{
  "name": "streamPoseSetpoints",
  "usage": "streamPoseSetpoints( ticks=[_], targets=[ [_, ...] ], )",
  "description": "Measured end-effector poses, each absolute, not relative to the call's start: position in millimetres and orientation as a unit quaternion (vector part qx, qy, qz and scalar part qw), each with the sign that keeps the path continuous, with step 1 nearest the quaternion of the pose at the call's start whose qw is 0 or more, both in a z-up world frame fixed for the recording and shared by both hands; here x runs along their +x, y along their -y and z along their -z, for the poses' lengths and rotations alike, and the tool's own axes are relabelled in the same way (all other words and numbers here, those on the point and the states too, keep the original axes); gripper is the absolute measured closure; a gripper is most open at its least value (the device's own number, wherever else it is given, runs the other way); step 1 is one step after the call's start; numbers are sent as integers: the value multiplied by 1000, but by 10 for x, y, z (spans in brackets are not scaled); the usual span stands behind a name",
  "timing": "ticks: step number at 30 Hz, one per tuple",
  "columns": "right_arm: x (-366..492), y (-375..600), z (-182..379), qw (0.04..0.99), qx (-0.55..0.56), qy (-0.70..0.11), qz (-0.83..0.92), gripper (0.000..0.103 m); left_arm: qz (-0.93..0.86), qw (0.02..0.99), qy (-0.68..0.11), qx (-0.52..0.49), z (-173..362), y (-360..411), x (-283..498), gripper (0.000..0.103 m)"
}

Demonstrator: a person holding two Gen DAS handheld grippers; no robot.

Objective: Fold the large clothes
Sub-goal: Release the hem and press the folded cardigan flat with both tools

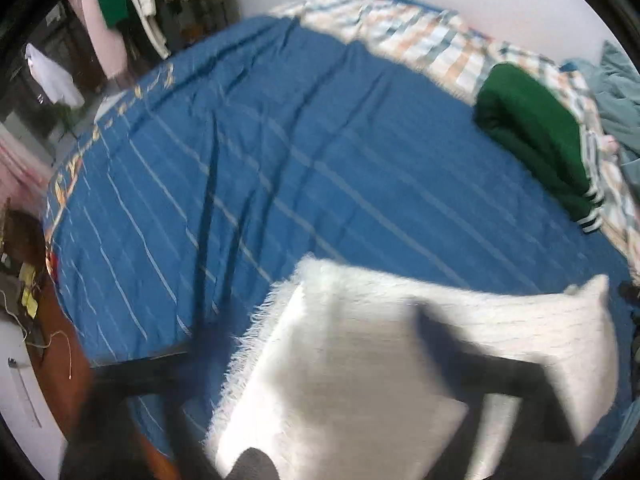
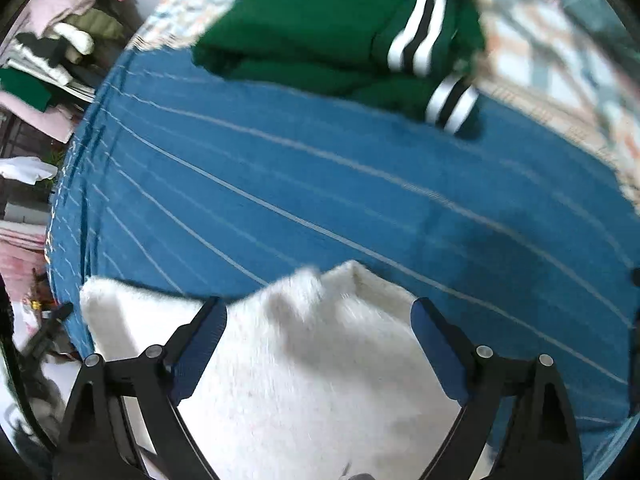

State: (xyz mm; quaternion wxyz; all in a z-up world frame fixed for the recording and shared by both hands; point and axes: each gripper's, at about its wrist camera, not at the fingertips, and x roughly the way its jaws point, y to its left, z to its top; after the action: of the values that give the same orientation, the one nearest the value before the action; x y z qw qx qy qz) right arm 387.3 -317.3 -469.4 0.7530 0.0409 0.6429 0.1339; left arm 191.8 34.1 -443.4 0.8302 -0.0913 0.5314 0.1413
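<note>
A fuzzy white garment [image 1: 360, 360] lies at the near edge of a bed with a blue striped sheet [image 1: 280, 160]; it also shows in the right wrist view [image 2: 304, 368]. My left gripper [image 1: 312, 360] is heavily blurred; its dark fingers [image 1: 500, 372] spread wide over the garment, open as far as I can tell. My right gripper [image 2: 318, 312] is open, its blue-padded fingers [image 2: 204, 344] on either side of the white cloth without pinching it. A folded green garment with white and black cuff stripes [image 2: 340, 32] lies at the far side of the bed; it also shows in the left wrist view [image 1: 536, 136].
A checked quilt [image 1: 400, 32] lies along the wall behind the green garment. Teal cloth [image 1: 616, 96] is bunched at the far right. Jackets hang on a rack [image 1: 160, 0] beyond the bed's left end. A cluttered brown table [image 1: 48, 320] stands left of the bed.
</note>
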Motion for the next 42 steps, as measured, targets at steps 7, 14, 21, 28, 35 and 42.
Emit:
streamPoseSetpoints(
  ticks=[7,14,21,28,35,42],
  targets=[
    [3079,3432,4311,776,7,-627,-72,9,-104,820,-558,-74,4390,419,1892,0],
    [2480,3525,4879,734,-23,-678,-3,9,-85,766,-637,-5,5339,1225,1884,0],
    [2386,3542,5262,728,-9,-685,11,6,-70,750,-657,14,5771,1292,1960,0],
    [2384,3599,5324,728,-8,-685,14,2,-69,759,-646,37,5813,1311,1992,0],
    [2433,3772,5371,724,6,-690,13,0,-72,754,-653,34,5828,1317,1980,0],
    [2528,4048,5482,710,50,-702,16,0,-69,742,-666,38,5880,1289,2095,0]
  ],
)
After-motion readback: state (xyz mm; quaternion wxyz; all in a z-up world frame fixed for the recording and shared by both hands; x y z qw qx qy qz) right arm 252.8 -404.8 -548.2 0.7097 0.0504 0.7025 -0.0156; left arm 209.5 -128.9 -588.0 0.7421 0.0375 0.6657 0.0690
